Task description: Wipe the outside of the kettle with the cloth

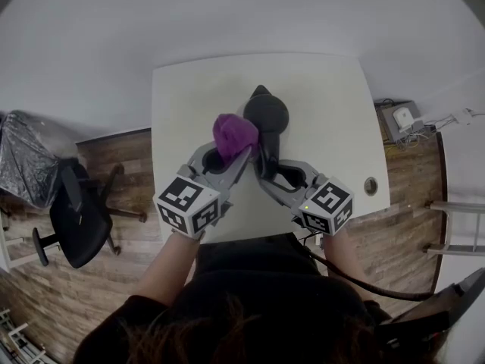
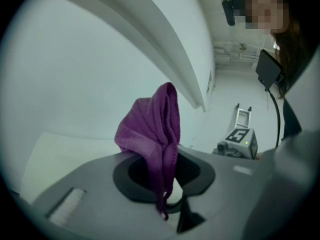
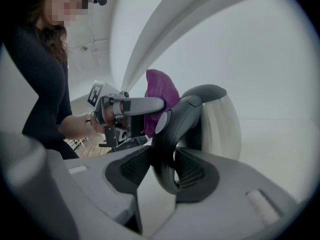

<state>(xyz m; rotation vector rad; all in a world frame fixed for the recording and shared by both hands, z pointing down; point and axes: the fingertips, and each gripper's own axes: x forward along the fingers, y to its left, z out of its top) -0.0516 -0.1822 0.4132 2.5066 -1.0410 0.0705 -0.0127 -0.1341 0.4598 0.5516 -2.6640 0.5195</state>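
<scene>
Purple cloth pinched in near-closed left gripper; right gripper, half open, clamps kettle handle. Risk: hard wipe may pivot kettle; thin cloth pinch may slip.

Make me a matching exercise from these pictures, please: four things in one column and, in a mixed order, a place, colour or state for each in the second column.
Things
1. cloth
2. kettle
3. office chair
4. table

Descriptions
A. white top
B. stands on the wooden floor, left of the table in the head view
C. purple, pinched in the left gripper
D. held by its handle in the right gripper

Right pairs: 1-C; 2-D; 3-B; 4-A
</scene>
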